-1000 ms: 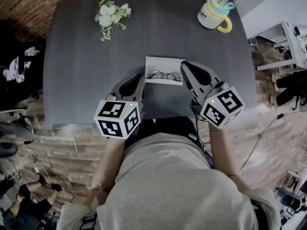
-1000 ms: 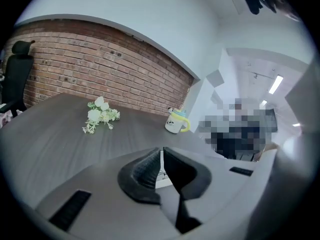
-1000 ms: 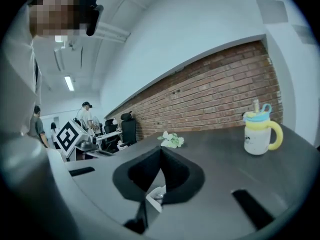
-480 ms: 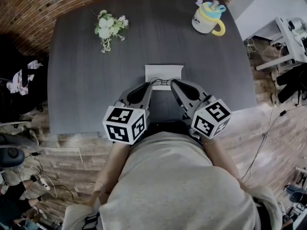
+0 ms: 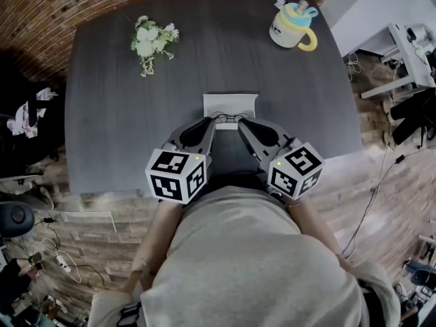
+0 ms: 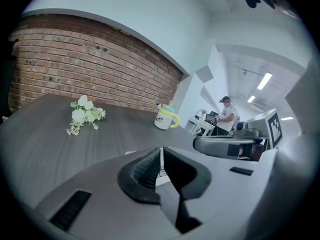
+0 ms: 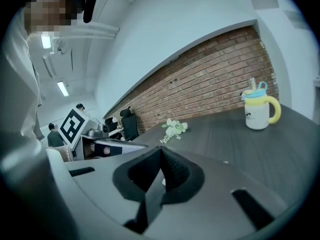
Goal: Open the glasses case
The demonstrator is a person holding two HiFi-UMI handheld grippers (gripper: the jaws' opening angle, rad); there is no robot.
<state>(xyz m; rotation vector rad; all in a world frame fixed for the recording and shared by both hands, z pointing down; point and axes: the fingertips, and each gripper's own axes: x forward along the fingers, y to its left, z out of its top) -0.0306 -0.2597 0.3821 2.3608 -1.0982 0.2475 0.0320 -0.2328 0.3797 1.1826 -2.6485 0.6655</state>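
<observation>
Okay, the white glasses case [image 5: 230,105] lies flat on the dark grey table [image 5: 116,114], near the middle of the table's near half, straight in front of the person. Thin dark lines of a glasses frame show at the case's near edge; cannot tell whether a lid is up or down. Both grippers come in from the near side and converge on that near edge. The left gripper [image 5: 211,120] has its tip at the left part of the edge, and the right gripper [image 5: 240,122] has its tip just beside it, toward the middle. The two tips are close together; actual contact with the case is not clear from above. In the left gripper view the jaws are drawn together with only a hairline slit, and white from the case shows through it. Whether anything is pinched there cannot be told. In the right gripper view the jaws are fully closed on each other, nothing between the pads, with a small white speck of the case below the tips. A bunch of white flowers [image 5: 152,38] lies at the far left of the table, well apart from the case. A white cup with yellow handle and blue lid [image 5: 291,26] stands upright at the far right. A brick wall [image 6: 90,59] runs behind the table.
</observation>
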